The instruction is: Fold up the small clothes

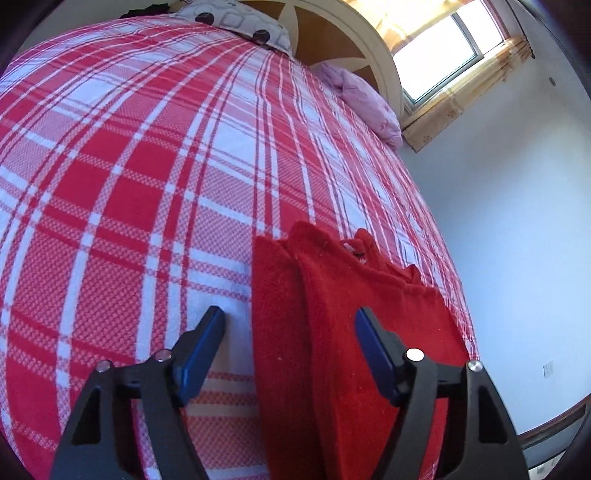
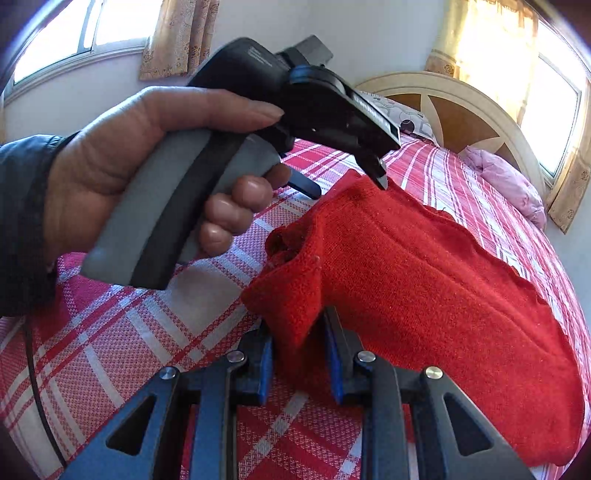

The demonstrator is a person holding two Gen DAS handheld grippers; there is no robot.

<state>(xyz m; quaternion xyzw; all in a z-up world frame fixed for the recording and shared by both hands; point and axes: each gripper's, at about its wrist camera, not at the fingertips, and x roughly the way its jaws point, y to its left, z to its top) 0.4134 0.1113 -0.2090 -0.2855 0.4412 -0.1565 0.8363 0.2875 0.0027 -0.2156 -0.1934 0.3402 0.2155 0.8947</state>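
One plaid-covered bed [image 1: 147, 177], a red knitted garment [image 2: 424, 280] lying near its side edge, right gripper [image 2: 299, 354] pinching a bunched corner of it, left gripper [image 1: 290, 328] spread wide above the garment, gripping nothing.

A bed [image 1: 147, 166] covered by a red-and-white plaid bedspread [image 1: 110, 221] carries everything. In the left wrist view, a red knitted garment [image 1: 351, 332] lies on it at about 5 o'clock, a patterned pillow [image 1: 236, 18] at 12 o'clock, and a crumpled lilac cloth [image 1: 365, 99] at 1 o'clock beside the headboard [image 1: 332, 40].
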